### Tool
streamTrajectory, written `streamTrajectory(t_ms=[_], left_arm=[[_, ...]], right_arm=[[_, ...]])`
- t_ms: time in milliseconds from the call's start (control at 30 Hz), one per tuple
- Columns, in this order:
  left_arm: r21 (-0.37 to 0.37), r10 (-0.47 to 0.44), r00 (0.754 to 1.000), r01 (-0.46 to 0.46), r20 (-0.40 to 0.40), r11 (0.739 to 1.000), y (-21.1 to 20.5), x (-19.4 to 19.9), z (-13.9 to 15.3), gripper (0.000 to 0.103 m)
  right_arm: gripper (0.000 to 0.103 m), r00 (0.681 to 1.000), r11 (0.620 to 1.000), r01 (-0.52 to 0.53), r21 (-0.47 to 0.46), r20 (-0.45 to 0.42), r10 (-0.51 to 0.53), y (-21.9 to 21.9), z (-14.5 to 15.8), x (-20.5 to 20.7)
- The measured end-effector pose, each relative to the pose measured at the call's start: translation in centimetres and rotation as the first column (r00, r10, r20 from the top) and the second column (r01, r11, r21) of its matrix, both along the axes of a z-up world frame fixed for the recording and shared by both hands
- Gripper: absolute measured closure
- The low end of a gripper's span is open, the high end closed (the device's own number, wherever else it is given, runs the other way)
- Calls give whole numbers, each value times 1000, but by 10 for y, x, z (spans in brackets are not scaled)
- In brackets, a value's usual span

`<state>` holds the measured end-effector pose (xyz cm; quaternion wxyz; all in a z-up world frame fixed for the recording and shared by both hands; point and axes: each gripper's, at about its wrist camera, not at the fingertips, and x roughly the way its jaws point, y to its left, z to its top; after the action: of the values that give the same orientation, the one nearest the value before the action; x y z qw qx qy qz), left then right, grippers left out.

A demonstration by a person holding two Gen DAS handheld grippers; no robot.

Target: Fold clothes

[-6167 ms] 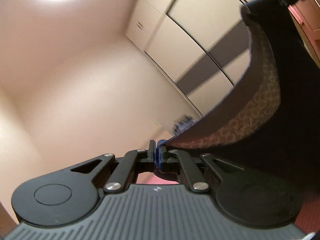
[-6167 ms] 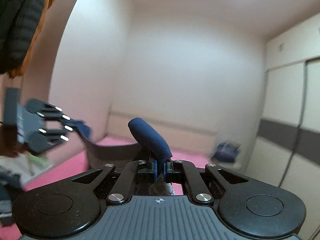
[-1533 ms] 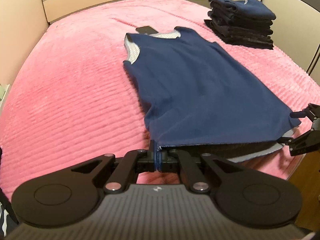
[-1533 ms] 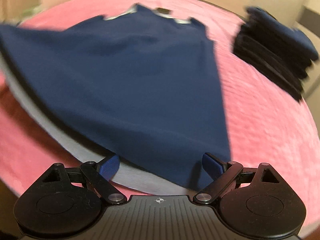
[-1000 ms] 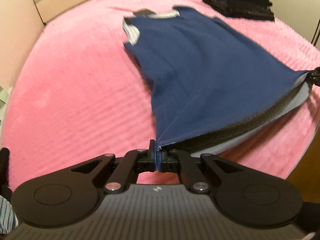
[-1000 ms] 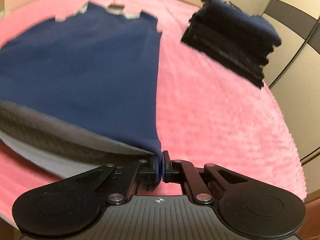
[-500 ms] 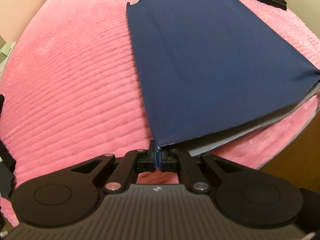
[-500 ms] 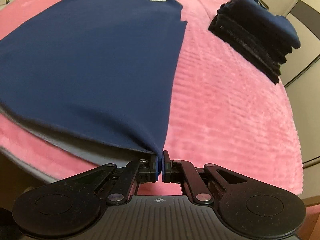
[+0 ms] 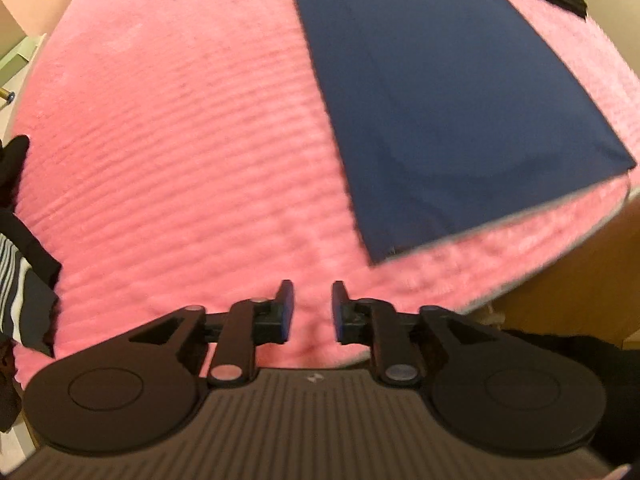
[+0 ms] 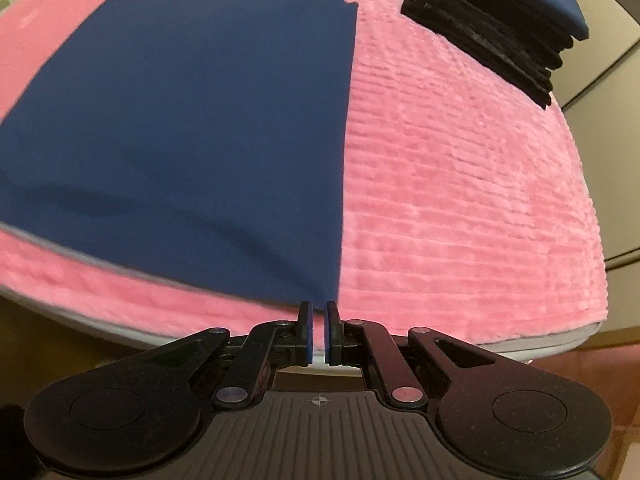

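Pink ribbed bedding [image 9: 168, 128] covers the bed that fills both views, its plush surface running in fine horizontal ridges out to the near edge. At the far left of the left wrist view a dark garment with white stripes [image 9: 20, 288] hangs just off the edge of the bed. Further right, the left gripper [image 9: 311, 312] hovers low over the bare pink cover near the front edge, its blue-padded fingers set clearly apart with nothing between them. Just beyond it and to the right lies the navy sleeveless top [image 9: 440, 92], spread flat on the bedding with its hem toward the camera and its neckline at the far end; a pale lining shows along the hem. The nearest hem corner sits close to the left gripper but apart from it. In the right wrist view the same navy sleeveless top [image 10: 192, 112] takes up the left and centre, smooth apart from a few soft creases near the hem, its right side edge running almost straight toward the right gripper [image 10: 318, 332]. That gripper's fingers stand a narrow gap apart, holding nothing, with the hem corner of the top just ahead of the tips. To the right, across a stretch of bare pink cover, a stack of folded dark clothes [image 10: 492, 20] rests near the far right edge of the bed, a navy piece on top.
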<state>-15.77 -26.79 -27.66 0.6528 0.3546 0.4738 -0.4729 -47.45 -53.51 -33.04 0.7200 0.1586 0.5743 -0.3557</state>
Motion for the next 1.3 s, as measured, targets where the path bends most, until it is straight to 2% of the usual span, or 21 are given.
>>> streamTrajectory(t_ms=[33,67,100,133,267,433,633,833,967,1133,1233,1300], left_arm=[[-16,-3,1000,3,3,1000,-5,4,6,84],[-33,-7,1000,7,7,999,-10,9,12,84],[-49,-16,1000,17,17,999,-17,12,16,84],[-66,-24,999,26,26,997,-27,14,20,82],[-121,-52,997,58,57,991,-73,23,33,77],[-137,-87,992,100,95,986,-144,25,36,72],[-87,-100,988,110,116,990,-225,24,23,69],[-80,-129,983,140,128,987,-285,32,15,67],[-62,-164,979,173,124,983,-307,39,-2,67],[-43,-213,971,219,111,975,-317,56,-31,67],[-56,-236,961,246,144,968,-322,72,-47,65],[-78,-204,970,216,136,973,-330,88,-56,62]], right_arm=[[88,1000,1000,7,2,13,-7,-1,5,4],[50,999,1000,3,-6,32,-3,-2,11,9],[25,999,1000,-5,-18,52,6,-4,17,15],[10,997,999,-13,-30,72,15,-7,23,20],[10,992,998,-48,-36,117,52,-25,35,43],[10,979,996,-93,19,184,88,-81,25,69],[10,960,986,-138,90,256,111,-159,7,92],[10,956,980,-157,119,266,120,-214,-12,113],[10,963,979,-134,151,252,93,-222,-27,121],[10,971,979,-87,186,236,42,-209,-42,127],[10,969,983,-83,164,242,42,-197,-48,135],[10,960,985,-103,137,273,62,-190,-49,144]])
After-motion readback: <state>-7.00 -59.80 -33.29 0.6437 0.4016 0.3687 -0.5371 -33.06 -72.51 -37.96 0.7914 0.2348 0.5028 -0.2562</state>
